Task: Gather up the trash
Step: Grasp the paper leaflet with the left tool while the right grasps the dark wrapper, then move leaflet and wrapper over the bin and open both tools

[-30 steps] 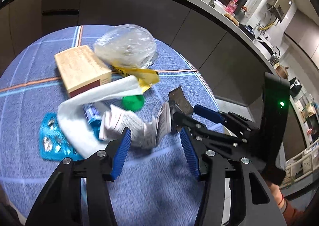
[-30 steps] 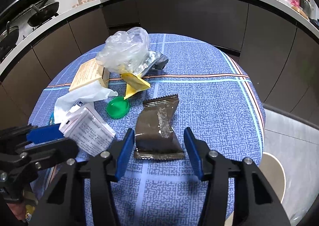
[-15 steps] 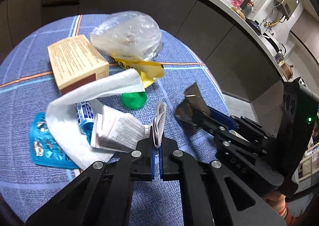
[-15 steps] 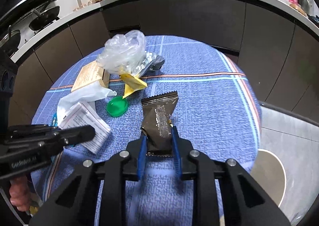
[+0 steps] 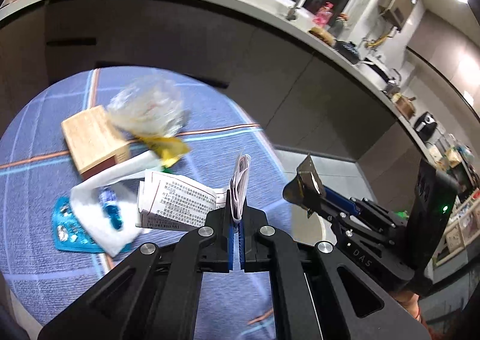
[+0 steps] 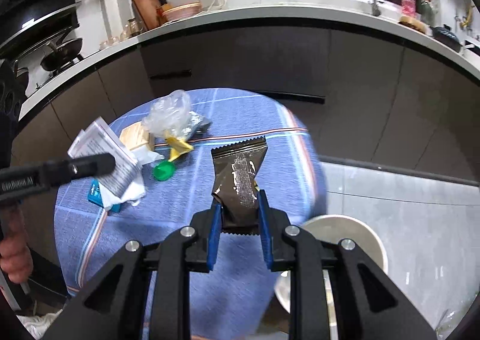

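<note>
Left gripper [image 5: 236,217] clamped on a folded leaflet [image 5: 240,184], right gripper [image 6: 238,214] pinching a brown wrapper [image 6: 240,175], both lifted above the worktop [image 6: 192,205], remaining litter near its far-left edge.

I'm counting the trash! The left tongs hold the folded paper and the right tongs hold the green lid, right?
Not quite. The right tongs hold the dark snack wrapper; the right wrist view shows the green lid lying on the table. The left tongs do hold the folded paper.

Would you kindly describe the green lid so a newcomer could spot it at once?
Look at the round table with the blue checked cloth. Near its middle, just below the yellow wrapper, lies the green lid. It is the only round, flat, bright green thing there.
</note>
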